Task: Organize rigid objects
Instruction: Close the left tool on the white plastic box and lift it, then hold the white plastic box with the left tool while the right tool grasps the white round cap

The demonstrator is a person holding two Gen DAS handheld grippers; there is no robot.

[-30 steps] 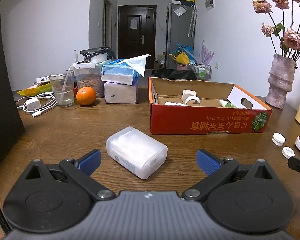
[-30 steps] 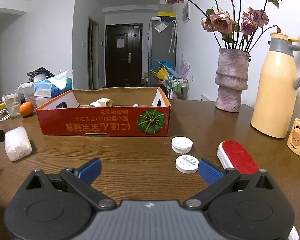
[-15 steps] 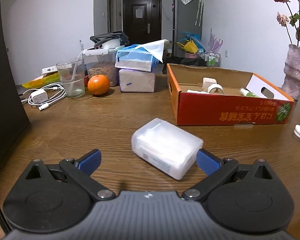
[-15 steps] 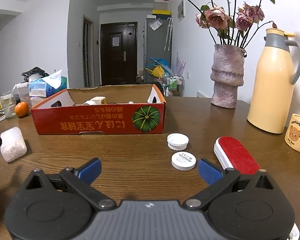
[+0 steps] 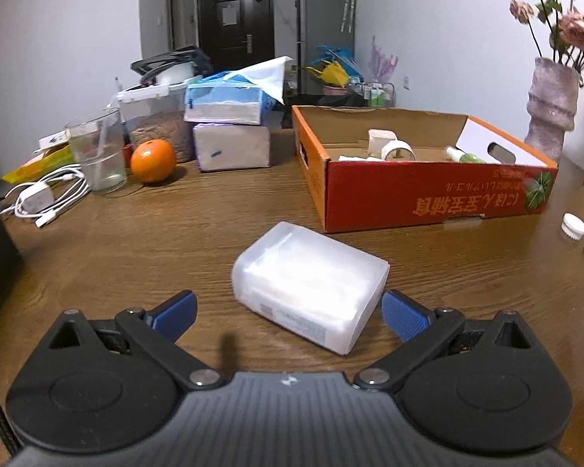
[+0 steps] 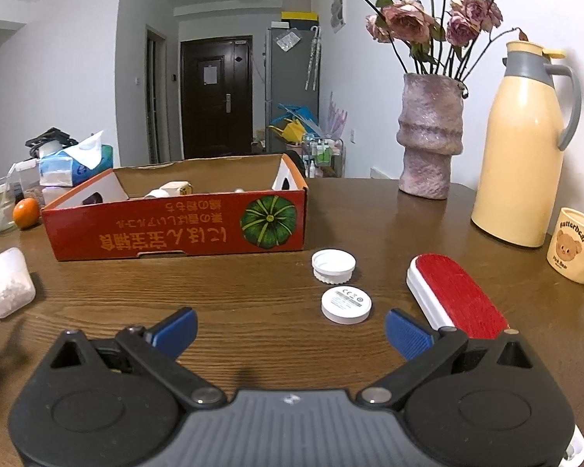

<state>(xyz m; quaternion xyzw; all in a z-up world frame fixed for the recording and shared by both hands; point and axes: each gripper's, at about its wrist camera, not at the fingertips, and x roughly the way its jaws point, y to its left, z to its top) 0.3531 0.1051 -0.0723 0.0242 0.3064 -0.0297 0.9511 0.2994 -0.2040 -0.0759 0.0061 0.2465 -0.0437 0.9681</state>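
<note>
A translucent white plastic case (image 5: 309, 284) lies on the wooden table between the open blue-tipped fingers of my left gripper (image 5: 288, 313); the right pad (image 5: 403, 319) is close beside its corner. The case also shows at the far left of the right wrist view (image 6: 8, 286). An orange cardboard box (image 5: 428, 194) holding a tape roll and small items stands behind it, also in the right wrist view (image 6: 175, 229). My right gripper (image 6: 290, 330) is open and empty. Ahead of it lie two white round lids (image 6: 345, 304) (image 6: 333, 265) and a red lint brush (image 6: 457, 297).
At the back left stand a glass (image 5: 97, 148), an orange (image 5: 153, 160), a white charger cable (image 5: 44, 196) and tissue packs (image 5: 229, 128). At the right are a vase of dried roses (image 6: 430, 136), a cream thermos (image 6: 525, 144) and a bear mug (image 6: 574, 245).
My left gripper has moved forward and left, so the case now sits between its fingers. The right gripper has moved slightly closer to the lids and brush.
</note>
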